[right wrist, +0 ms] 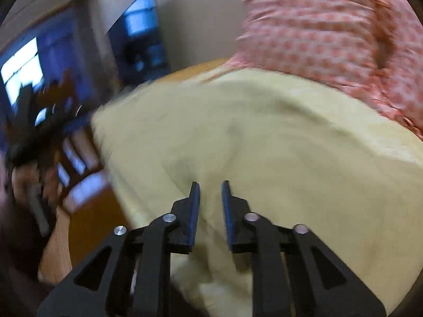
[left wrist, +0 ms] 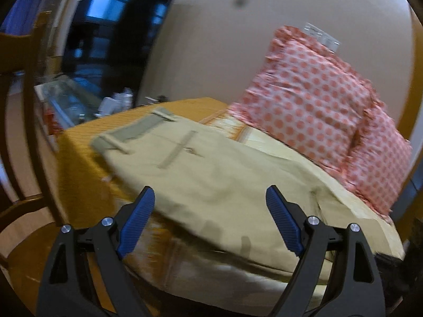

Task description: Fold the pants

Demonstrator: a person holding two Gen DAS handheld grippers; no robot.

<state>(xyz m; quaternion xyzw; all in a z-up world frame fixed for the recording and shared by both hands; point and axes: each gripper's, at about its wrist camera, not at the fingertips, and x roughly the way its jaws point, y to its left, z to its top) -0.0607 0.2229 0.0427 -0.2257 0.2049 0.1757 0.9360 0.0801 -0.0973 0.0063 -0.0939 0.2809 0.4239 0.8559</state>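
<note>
Beige pants (left wrist: pixel 211 174) lie folded on a table with an orange cloth (left wrist: pixel 79 153), waistband toward the far left. My left gripper (left wrist: pixel 210 198) is wide open, just above the pants' near edge, holding nothing. In the blurred right wrist view the pants (right wrist: pixel 277 145) fill the middle. My right gripper (right wrist: pixel 210 185) hovers over the fabric with its jaws a narrow gap apart and nothing between them.
A pink polka-dot pillow (left wrist: pixel 322 111) leans at the right behind the pants; it also shows in the right wrist view (right wrist: pixel 330 31). A wooden chair (left wrist: pixel 23 121) stands left of the table. A dark TV screen (left wrist: pixel 116 50) hangs on the wall.
</note>
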